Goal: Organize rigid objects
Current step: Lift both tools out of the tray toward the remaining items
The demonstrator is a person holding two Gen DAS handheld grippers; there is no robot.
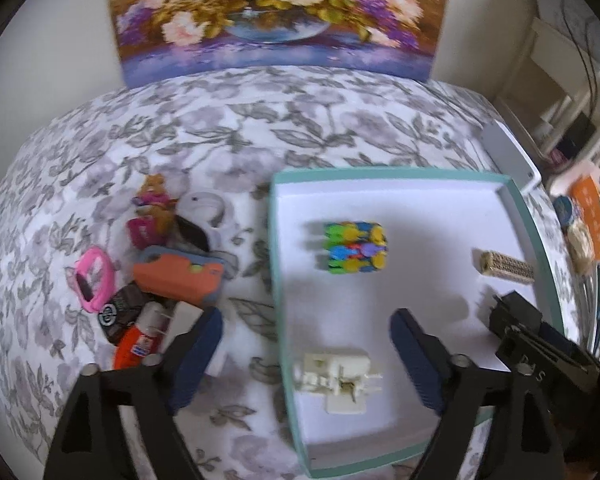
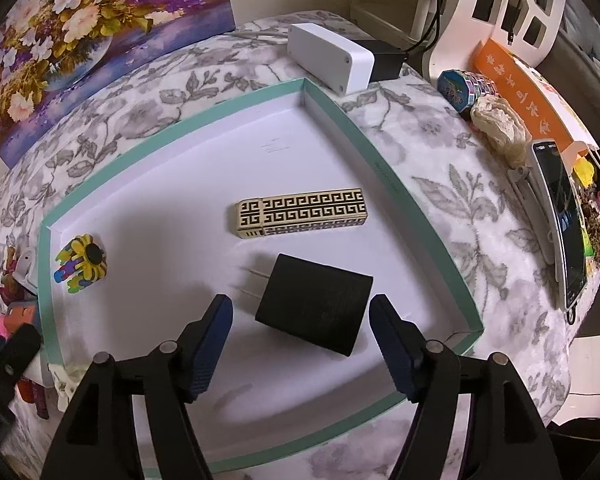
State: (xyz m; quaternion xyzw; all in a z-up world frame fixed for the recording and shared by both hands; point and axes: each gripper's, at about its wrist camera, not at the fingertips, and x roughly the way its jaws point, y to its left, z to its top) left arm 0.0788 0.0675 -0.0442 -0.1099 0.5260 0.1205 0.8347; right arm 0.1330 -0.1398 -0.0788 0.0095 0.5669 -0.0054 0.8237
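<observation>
A shallow teal-rimmed white tray (image 1: 278, 280) (image 2: 384, 160) lies on the floral cloth. Inside it rest a colourful spiky block toy (image 1: 354, 246) (image 2: 82, 262), a cream patterned lighter (image 1: 506, 266) (image 2: 302, 212), a black plug adapter (image 2: 316, 304) and a cream plastic clip piece (image 1: 338, 374). My left gripper (image 1: 306, 344) is open, straddling the tray's left rim above the cream piece. My right gripper (image 2: 300, 340) is open just behind the black adapter, holding nothing; it appears in the left wrist view at the tray's right (image 1: 540, 332).
Left of the tray lies a heap: orange case (image 1: 178, 276), pink ring (image 1: 94, 276), small figure (image 1: 152, 200), orange tube (image 1: 138, 344). A white box (image 2: 328, 56), phone (image 2: 564, 224), round tin (image 2: 454, 86) and orange packet (image 2: 520, 80) sit right of the tray. A flower painting (image 1: 276, 12) leans behind.
</observation>
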